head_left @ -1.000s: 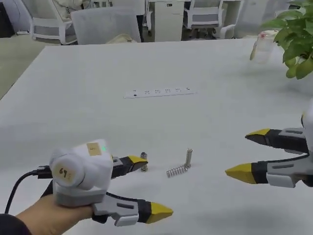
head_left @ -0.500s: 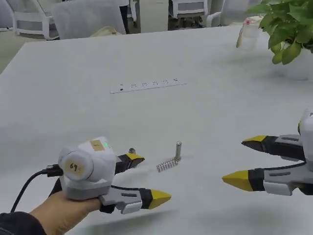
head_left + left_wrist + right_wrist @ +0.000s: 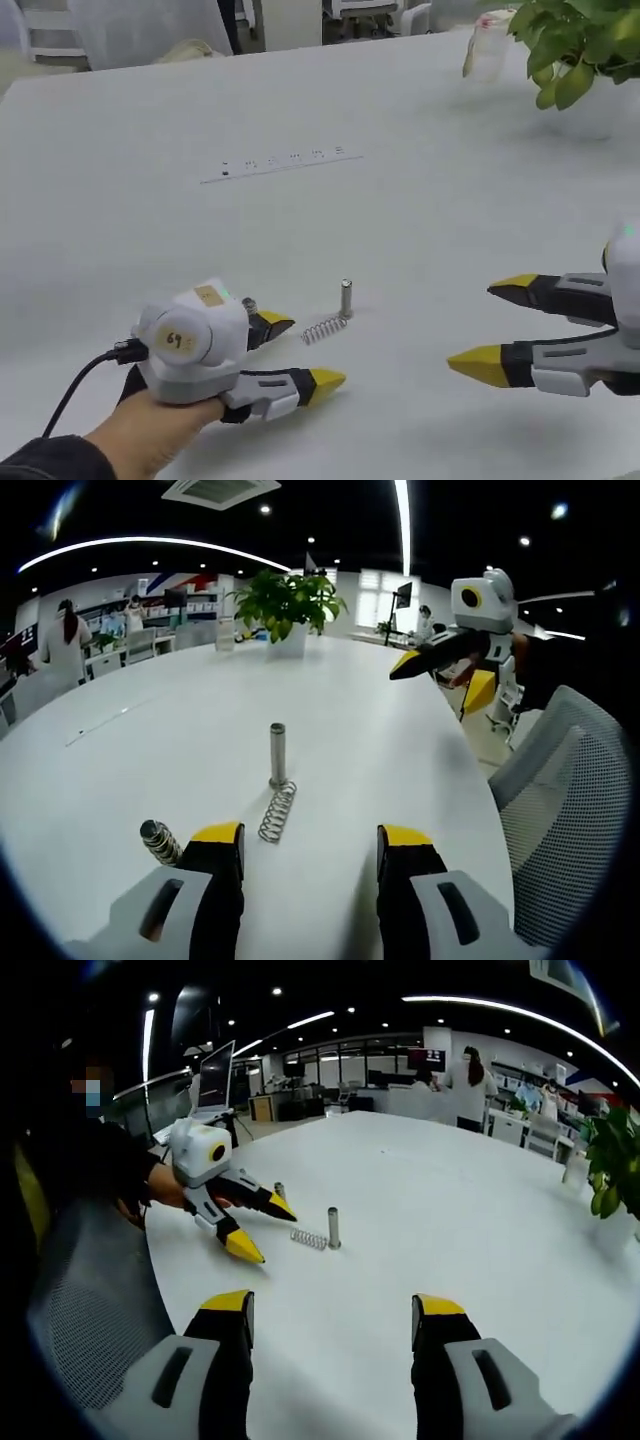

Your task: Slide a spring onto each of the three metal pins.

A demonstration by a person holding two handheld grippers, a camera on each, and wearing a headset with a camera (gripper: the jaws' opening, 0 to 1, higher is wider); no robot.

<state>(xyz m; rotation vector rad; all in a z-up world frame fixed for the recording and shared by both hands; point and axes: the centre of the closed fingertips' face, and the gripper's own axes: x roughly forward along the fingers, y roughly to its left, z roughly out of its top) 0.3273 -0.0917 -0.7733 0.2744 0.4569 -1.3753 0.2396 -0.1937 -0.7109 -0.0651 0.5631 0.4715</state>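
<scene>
Left gripper (image 3: 315,350), right gripper (image 3: 472,325) — jaws apart; left gripper view bares spring-clad pin (image 3: 160,842).

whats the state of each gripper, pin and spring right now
left gripper: open, holding nothing
right gripper: open, holding nothing
upright pin: standing, bare, no spring on it
loose spring: lying flat on the table, one end by that pin's foot
second pin: close beside the left gripper, coils around it, looks already fitted
</scene>
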